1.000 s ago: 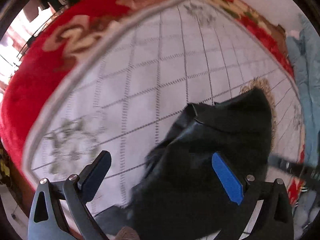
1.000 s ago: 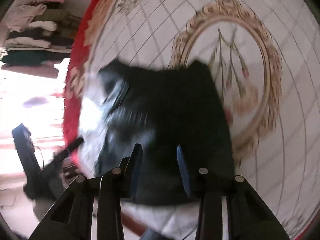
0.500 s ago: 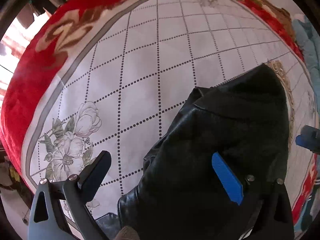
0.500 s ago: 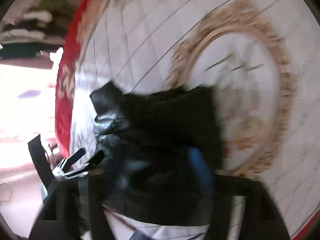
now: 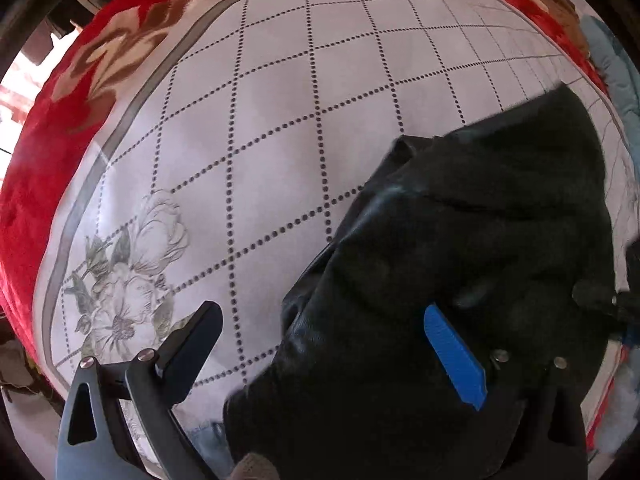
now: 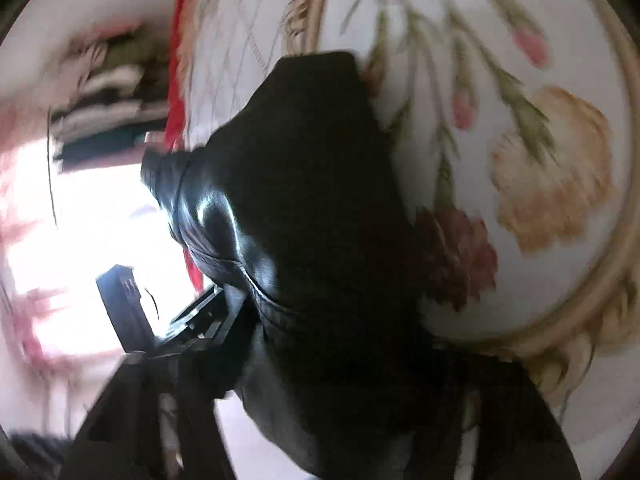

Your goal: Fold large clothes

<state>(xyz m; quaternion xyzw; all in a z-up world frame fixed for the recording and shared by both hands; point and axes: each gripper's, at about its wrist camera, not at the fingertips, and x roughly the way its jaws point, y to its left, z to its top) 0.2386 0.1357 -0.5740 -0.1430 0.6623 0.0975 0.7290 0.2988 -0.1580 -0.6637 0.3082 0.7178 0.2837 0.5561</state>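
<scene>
A black leather jacket [image 5: 460, 240] lies bunched on a white quilted bedspread [image 5: 280, 120]. My left gripper [image 5: 320, 344] is open; its blue right finger [image 5: 452, 356] is over the jacket and its dark left finger [image 5: 192, 344] over bare bedspread. In the right wrist view the jacket [image 6: 304, 200] fills the middle and covers my right gripper's fingers, so their state is hidden. The right gripper's body shows at the right edge of the left wrist view [image 5: 604, 304].
The bedspread has a red floral border [image 5: 60, 128] and a round flower medallion [image 6: 540, 160]. A blue quilt [image 5: 616, 64] lies at the far right. A stack of folded clothes [image 6: 108, 100] stands beyond the bed. The bed edge runs along the lower left.
The right gripper has swung in close to the jacket, which now covers its fingers; that view is blurred. The left gripper has stayed open and shifted slightly left along the jacket.
</scene>
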